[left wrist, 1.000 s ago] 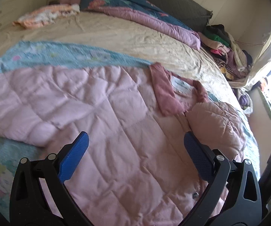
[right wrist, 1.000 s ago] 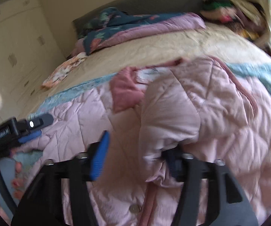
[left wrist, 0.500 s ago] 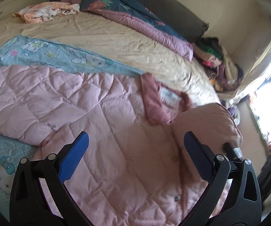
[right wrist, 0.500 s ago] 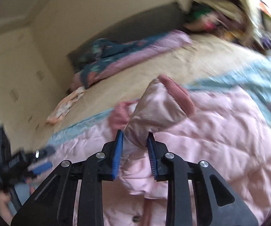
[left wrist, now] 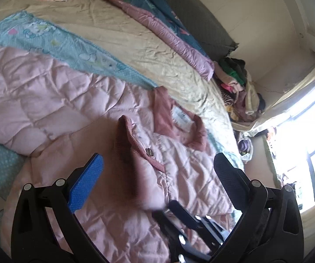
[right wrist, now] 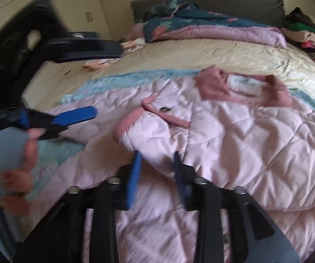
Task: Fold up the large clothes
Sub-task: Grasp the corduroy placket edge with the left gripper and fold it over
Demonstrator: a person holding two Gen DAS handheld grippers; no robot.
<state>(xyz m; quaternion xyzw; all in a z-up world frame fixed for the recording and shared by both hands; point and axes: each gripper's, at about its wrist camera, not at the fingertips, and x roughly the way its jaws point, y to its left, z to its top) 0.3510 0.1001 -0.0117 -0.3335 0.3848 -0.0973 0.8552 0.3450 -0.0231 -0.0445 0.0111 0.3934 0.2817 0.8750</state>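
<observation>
Now that the right-hand sleeve (right wrist: 157, 131) has been carried across from the jacket's edge and laid over its chest, the right gripper (right wrist: 156, 175) is letting go; its jaws, which pinched the sleeve half a second ago, have just been opening, and the sleeve's quilted fabric sits between the pads (right wrist: 135, 175) without clearly being squeezed (the frame is blurred, so a light touch cannot be ruled out); this means, as I judge it, that one sleeve fold is done and the other sleeve (left wrist: 26, 92) is the next job; it lies stretched out flat, well away from the collar (left wrist: 179, 127) on the far side from the folded one.

The left gripper (left wrist: 157, 173) hovers over the lower chest, below the collar, with its claw spread wide and nothing in it; a second ago it hung the same way.

The pink quilted jacket (right wrist: 256, 142) lies front-up on the bed (right wrist: 201, 52), over a pale blue patterned blanket (left wrist: 59, 43) that shows past the collar; the collar is a darker rose with a white label (right wrist: 243, 85) inside; the folded sleeve ends in a ribbed rose cuff (left wrist: 131, 142) with a snap button (right wrist: 165, 109), just below and beside the collar; the padding looks puffy and slippery, likely to spring back from a fold.
</observation>
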